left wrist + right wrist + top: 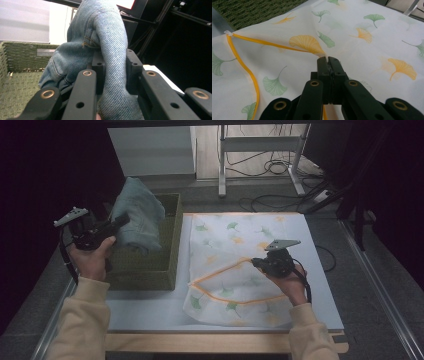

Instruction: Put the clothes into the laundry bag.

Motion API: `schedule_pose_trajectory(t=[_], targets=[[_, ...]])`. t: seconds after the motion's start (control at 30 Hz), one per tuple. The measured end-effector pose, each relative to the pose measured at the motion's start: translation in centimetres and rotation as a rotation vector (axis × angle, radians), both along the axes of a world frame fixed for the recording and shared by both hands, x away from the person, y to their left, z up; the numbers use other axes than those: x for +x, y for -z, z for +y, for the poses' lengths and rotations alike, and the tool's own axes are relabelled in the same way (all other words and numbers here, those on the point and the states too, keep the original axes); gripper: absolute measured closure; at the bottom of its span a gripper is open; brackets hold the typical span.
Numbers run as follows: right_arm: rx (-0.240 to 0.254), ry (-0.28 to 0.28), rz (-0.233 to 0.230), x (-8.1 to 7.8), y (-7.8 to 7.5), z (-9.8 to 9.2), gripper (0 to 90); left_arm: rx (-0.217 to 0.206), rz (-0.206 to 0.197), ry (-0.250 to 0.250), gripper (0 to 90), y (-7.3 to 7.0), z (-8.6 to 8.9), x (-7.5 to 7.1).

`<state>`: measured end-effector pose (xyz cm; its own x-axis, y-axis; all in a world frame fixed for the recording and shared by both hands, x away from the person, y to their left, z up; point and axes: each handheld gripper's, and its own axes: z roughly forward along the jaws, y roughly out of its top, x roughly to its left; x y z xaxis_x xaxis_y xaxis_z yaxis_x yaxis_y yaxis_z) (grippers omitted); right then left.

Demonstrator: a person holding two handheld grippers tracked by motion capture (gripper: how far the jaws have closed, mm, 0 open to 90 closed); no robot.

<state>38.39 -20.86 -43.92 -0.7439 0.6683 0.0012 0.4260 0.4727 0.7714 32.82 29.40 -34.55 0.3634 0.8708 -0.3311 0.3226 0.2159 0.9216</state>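
A folded pair of light blue jeans [137,215] hangs above a green woven basket [167,270] at the left. My left gripper [120,221] is shut on the denim, and in the left gripper view the blue jeans [110,45] bulge up between the black pads [133,67]. A white laundry bag [240,265] printed with green and orange leaves lies flat on the table, with an orange zipper [235,300] along its mouth. My right gripper [259,264] is shut on the bag's upper layer and lifts the laundry bag [362,32] at the zipper [262,42] edge.
The basket floor [17,90] is bare where it shows under the jeans. A pale table [150,312] has a wooden front edge. Behind it stand a metal stand's legs [222,165] and floor cables [280,167]. Dark curtains flank both sides.
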Motion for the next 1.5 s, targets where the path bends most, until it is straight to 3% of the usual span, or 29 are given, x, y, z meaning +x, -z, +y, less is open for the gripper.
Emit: schedule_pose_trajectory(t=[0.43, 0.7, 1.5], targets=[[0.000, 0.001, -0.001, 0.0, 0.0, 0.0, 88.3, 0.009, -0.066, 0.083, 74.0, -1.3, -1.9, -2.0], [0.002, 0.003, 0.000, 0.0, 0.0, -0.1, 88.2, -0.004, -0.086, 0.125, 74.0, -1.6, -2.7, -2.8], [-0.002, 0.005, -0.002, 0.0, 0.0, 0.0, 88.3, -0.011, -0.105, 0.212, 74.0, -1.9, -4.7, -4.3]])
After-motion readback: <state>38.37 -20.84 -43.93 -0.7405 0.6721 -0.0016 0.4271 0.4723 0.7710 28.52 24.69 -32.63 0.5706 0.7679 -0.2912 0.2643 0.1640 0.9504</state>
